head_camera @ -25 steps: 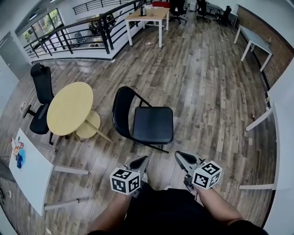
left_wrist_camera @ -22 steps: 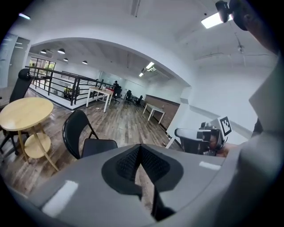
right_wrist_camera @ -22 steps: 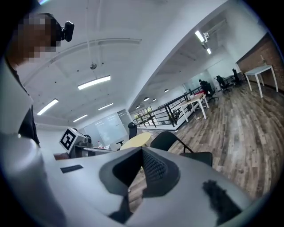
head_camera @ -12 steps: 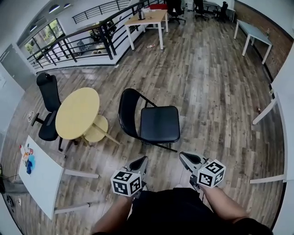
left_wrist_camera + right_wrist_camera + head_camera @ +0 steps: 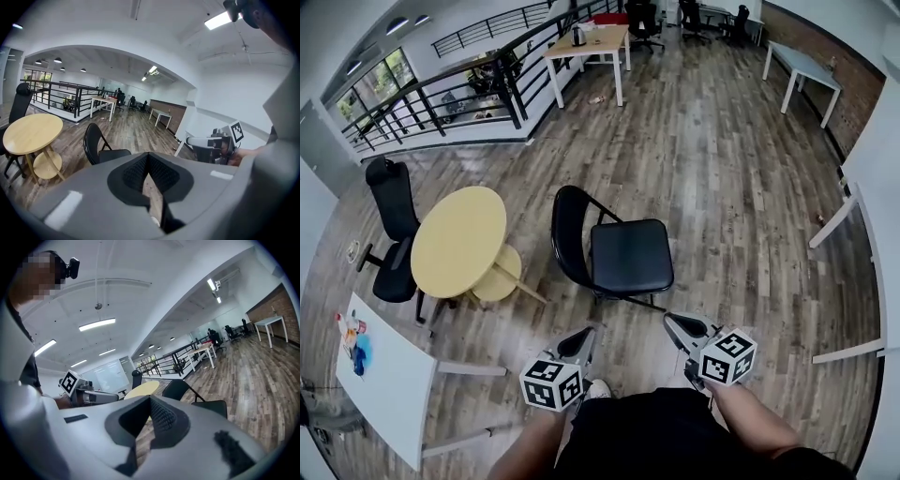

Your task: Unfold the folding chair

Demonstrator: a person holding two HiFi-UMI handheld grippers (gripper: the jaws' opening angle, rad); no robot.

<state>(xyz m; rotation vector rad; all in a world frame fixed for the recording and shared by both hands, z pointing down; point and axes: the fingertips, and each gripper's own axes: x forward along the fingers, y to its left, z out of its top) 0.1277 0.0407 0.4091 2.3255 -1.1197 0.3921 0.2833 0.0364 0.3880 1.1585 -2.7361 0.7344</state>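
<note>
Round yellow table (image 5: 459,239) beside black office chair (image 5: 386,187), white desk (image 5: 380,380) nearby

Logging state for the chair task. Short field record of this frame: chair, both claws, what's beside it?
chair: chair unfolded, seat down, upright
left: left claw shut, empty, short of chair
right: right claw shut, empty, short of chair
beside chair: round table, on its backrest side
contact: neither claw touches chair

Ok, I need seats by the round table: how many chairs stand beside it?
2: the folding chair right of the table, an office chair left of it. More chairs far back; some may be hidden.
</note>
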